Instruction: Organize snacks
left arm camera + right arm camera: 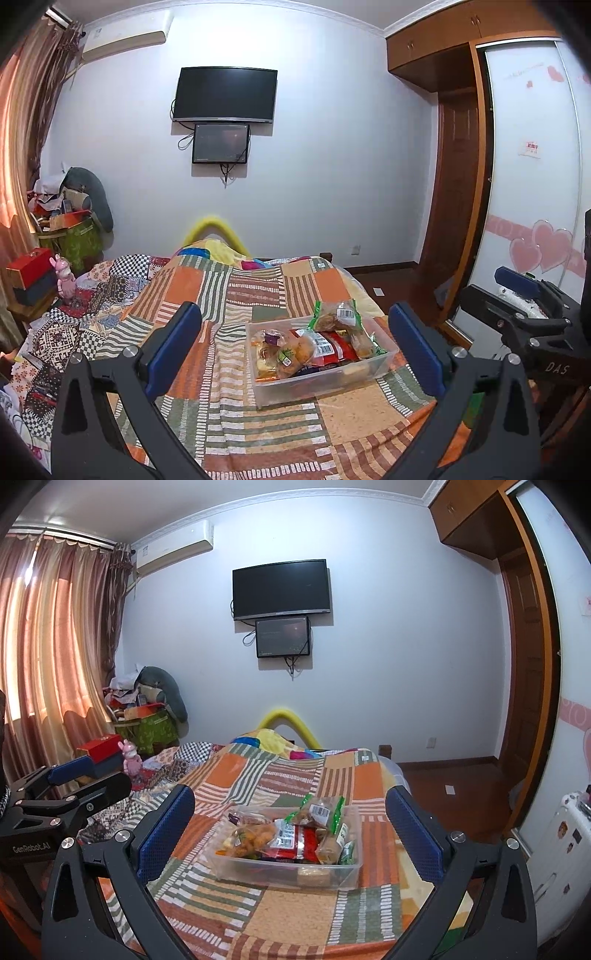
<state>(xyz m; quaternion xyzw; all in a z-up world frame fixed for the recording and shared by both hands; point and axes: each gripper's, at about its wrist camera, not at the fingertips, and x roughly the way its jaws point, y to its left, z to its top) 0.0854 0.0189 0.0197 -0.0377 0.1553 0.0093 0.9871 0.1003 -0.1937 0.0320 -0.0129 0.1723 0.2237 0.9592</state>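
A clear plastic bin [373, 372] [343, 873] sits on the patchwork bedspread [236, 417] [295, 908], filled with several snack packets: a red packet [334, 345] [295, 843], bread rolls in clear wrap [295, 350] [255, 840], and a green-edged bag [336, 314] [321, 810] on top. My left gripper [295, 336] is open and empty, held above the bed just short of the bin. My right gripper [290, 819] is open and empty, also short of the bin. Each gripper shows at the edge of the other's view: the right one [524, 295], the left one [74, 771].
The bed runs toward a white wall with a TV [225, 94] [280, 589]. A cluttered corner with boxes and a green bag [70, 236] [147, 727] lies left of the bed. A wardrobe with sliding doors [532, 184] stands on the right, past a strip of wood floor [450, 786].
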